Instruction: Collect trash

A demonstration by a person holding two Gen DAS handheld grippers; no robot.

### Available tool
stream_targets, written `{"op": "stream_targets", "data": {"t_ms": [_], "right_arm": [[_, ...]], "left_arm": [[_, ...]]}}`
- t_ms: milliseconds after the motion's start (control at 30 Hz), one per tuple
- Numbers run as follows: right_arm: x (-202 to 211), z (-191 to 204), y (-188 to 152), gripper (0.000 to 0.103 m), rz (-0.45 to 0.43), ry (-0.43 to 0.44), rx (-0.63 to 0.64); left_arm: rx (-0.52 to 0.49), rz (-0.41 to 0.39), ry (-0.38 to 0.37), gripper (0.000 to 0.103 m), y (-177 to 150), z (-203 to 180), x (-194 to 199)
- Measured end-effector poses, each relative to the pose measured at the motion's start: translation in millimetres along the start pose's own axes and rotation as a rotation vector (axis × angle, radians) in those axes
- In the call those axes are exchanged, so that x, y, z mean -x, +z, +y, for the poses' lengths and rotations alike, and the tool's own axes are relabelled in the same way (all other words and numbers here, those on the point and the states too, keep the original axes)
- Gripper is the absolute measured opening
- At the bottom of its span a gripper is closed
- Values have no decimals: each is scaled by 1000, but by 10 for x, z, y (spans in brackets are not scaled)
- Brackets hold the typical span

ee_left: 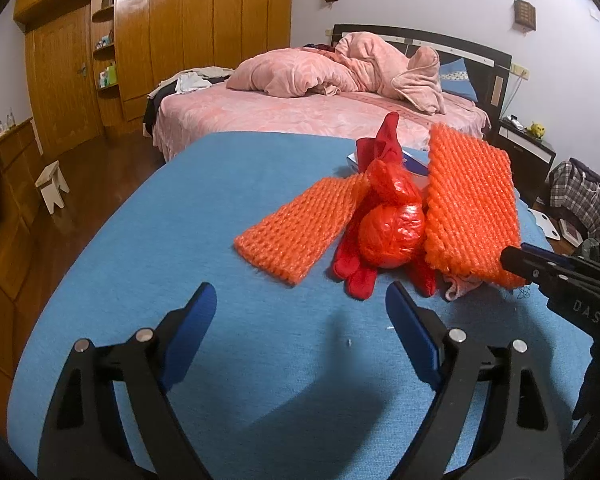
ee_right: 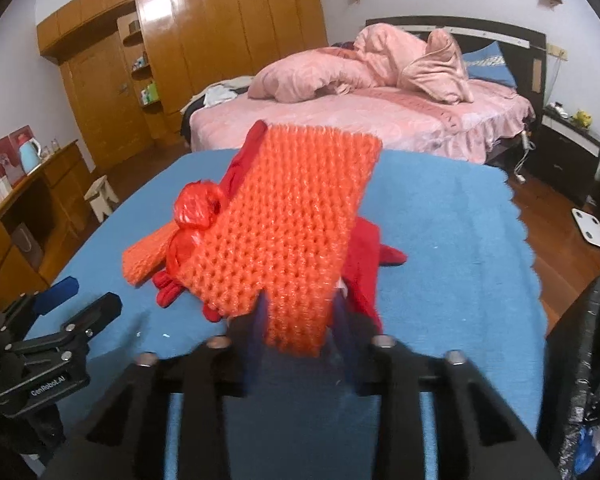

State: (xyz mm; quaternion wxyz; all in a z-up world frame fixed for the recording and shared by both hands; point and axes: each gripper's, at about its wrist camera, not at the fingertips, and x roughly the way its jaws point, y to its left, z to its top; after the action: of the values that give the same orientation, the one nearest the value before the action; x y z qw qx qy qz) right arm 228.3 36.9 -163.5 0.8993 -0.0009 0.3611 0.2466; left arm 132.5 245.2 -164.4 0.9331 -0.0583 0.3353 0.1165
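My left gripper hovers with jaws apart over bare blue tabletop, the flat foam net and red bag lying just ahead. My right gripper has its jaws clamped on the near edge of the larger foam net; I judge a straight lift, then across to the black-lined bin at right, should keep it from snagging the red gloves.

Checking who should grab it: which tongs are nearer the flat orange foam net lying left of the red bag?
Left. The left tongs hang open just short of the flat orange foam net. The right tongs are farther off, shut on the other foam net.
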Motion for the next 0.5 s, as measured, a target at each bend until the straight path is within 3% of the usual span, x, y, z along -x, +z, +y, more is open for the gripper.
{"op": "stream_targets", "data": {"t_ms": [33,333,500], "right_arm": [[10,3,-9,16,-1,5,1],[331,-112,-47,13,-47,34,-20],[578,-279,-84,13,-56,5,-18]], "left_arm": [[1,0,0,84,-3,0,2],[1,-3,5,84,3,-5,4],[-19,-12,4,83,4,-42,23]]}}
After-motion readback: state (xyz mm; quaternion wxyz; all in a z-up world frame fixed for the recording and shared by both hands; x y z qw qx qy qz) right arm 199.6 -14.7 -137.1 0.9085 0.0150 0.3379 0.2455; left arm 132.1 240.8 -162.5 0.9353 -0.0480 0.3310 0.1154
